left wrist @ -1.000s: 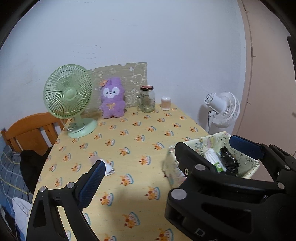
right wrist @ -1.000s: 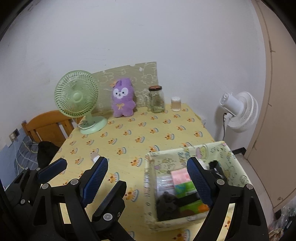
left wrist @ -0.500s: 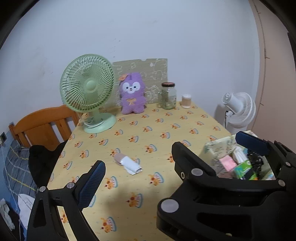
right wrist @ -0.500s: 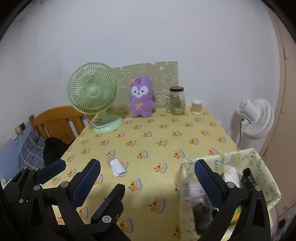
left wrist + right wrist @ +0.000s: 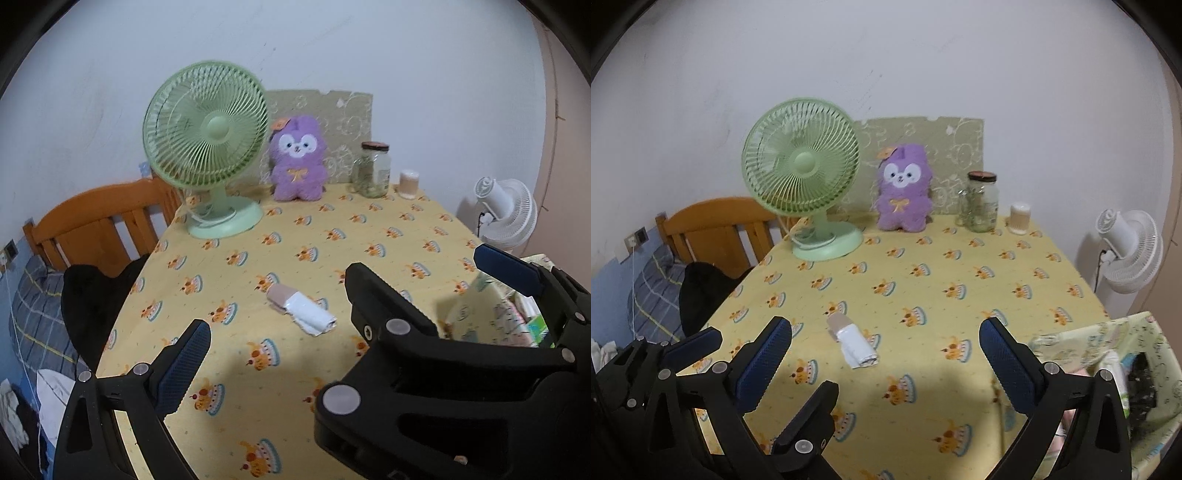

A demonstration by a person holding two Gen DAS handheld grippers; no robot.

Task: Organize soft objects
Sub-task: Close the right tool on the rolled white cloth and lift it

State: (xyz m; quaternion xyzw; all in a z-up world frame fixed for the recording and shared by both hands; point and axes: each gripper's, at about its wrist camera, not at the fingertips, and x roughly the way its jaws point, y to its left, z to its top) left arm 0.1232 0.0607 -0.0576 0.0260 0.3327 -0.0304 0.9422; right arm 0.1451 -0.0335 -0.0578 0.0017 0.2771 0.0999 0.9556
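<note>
Two sets of black tongs with blue pads hang side by side over the near edge of a counter (image 5: 923,266) draped in a yellow cloth printed with little cakes, both tipped downward toward a rolled sock (image 5: 854,341) of beige and white. The right tongs (image 5: 884,350) stand spread to their widest with nothing between the pads, and the sock lies flat on the cloth within that gap, touched by neither pad. The left tongs (image 5: 343,295) are likewise wide apart and empty; in the left wrist view the sock (image 5: 301,309) lies between and beyond the two pads, clear of both. In the right wrist view the left tongs appear low and to the left of the sock, beside the right tongs' left finger. To the right of the sock, at the counter's near corner, sits a fabric basket (image 5: 1100,339) in pale yellow-green, holding packets and dark soft items. Far behind the sock, along the wall, stand a green desk fan (image 5: 803,173), a purple plush toy (image 5: 903,190), a glass jar (image 5: 980,203) and a small cup (image 5: 1019,218).
</note>
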